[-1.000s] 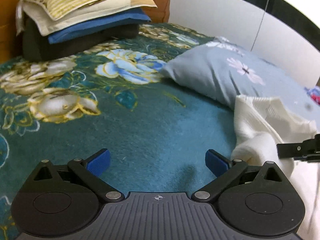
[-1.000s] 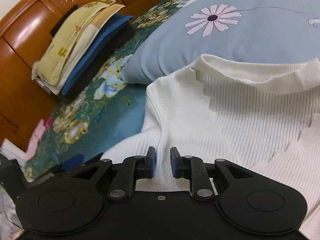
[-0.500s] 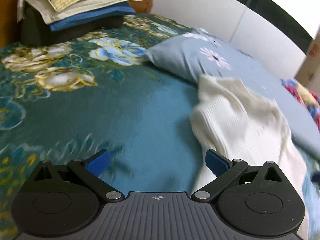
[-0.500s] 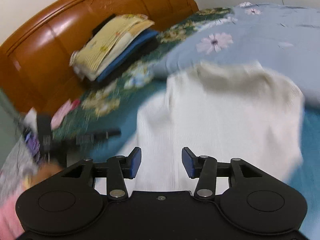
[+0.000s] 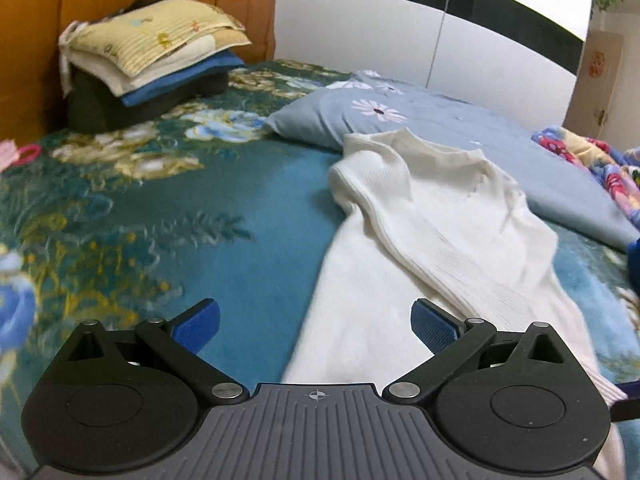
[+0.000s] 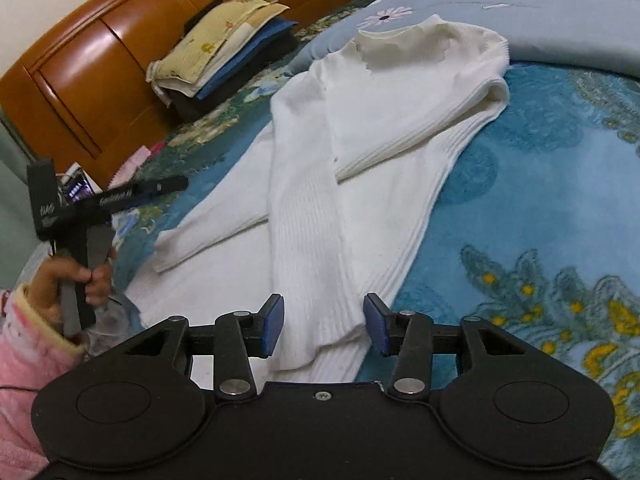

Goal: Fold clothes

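Observation:
A white ribbed sweater [image 5: 440,240] [image 6: 360,160] lies on the teal floral blanket [image 5: 120,220], collar towards the pillow. One sleeve is folded across its body and the other trails out to the left in the right wrist view. My left gripper [image 5: 316,322] is wide open above the sweater's left edge, holding nothing. It also shows in the right wrist view as a black tool [image 6: 100,200] in a hand [image 6: 80,276] with a pink sleeve. My right gripper [image 6: 324,326] hovers over the hem. Its jaws are closing, and the pads stand apart above the cloth without pressing it.
A stack of folded clothes [image 5: 152,64] [image 6: 224,48] sits against the wooden headboard [image 6: 100,60]. A pale blue daisy pillow [image 5: 440,128] [image 6: 540,12] lies behind the sweater. Colourful bedding [image 5: 600,164] is at the far right. Small pink items [image 6: 136,160] lie near the headboard.
The right gripper let go of the sweater, its jaws widened and it drew back towards the hem. The left gripper also pulled back, staying open. The sweater now lies flatter, one sleeve folded over.

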Demonstrator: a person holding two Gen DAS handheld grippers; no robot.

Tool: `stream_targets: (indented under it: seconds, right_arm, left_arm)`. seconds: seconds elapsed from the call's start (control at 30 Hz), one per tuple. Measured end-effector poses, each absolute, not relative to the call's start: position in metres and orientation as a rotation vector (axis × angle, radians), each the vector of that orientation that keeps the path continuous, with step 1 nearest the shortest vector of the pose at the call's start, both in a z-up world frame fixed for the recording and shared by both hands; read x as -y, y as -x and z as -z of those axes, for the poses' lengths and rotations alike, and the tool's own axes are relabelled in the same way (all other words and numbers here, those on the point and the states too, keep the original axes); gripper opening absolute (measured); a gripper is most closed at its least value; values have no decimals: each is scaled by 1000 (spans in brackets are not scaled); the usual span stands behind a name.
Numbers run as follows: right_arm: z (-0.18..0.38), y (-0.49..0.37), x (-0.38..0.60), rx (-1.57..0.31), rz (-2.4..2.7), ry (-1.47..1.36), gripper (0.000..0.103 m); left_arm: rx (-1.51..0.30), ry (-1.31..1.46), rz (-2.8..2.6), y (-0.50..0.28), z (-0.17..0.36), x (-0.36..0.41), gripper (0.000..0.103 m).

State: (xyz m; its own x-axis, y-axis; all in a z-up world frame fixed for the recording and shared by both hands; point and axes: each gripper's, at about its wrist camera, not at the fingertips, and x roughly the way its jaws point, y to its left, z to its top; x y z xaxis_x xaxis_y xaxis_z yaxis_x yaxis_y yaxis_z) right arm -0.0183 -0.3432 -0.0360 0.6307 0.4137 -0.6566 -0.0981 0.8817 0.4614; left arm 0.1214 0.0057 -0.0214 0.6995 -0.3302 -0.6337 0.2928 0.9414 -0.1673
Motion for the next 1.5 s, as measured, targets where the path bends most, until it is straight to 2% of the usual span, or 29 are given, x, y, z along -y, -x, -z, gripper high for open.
stream_targets:
  seconds: [0.07, 0.1, 0.13, 0.17, 0.33, 0.5, 0.9, 0.93, 1.13, 1.5]
  right_arm:
    - [37, 19, 342, -833, -308, -419, 25]
    - [36, 22, 343, -824, -305, -424, 21]
    - [36, 23, 343, -815, -307, -431, 11]
    - [35, 23, 343, -809, -320, -441, 7]
    - [41, 27, 340, -803, -325, -512, 6]
    - [24, 57, 351, -704, -332, -574, 5]
    - [55, 68, 356, -798, -269, -589, 7]
    - [53, 68, 355, -797, -269, -583, 14]
    - [40, 89, 363, -771, -277, -558, 28]
    - [72, 107, 351, -842, -297, -651, 36]
  left_arm:
    - [-721, 71, 329, -112, 20, -8, 102]
    - [-722, 79, 319, -108, 19, -9, 103]
    - [-726, 90, 316, -105, 18, -11, 103]
    - [-731, 101, 313, -102, 18, -12, 103]
    - [-741, 126, 299, -87, 15, -17, 103]
    - [-741, 112, 283, -75, 13, -23, 103]
    - [-760, 66, 278, -71, 16, -18, 103]
    - [-759, 61, 280, -71, 15, -19, 103]
    - [-750, -7, 341, -64, 21, -34, 103]
    - [-818, 77, 410, -55, 44, -71, 102]
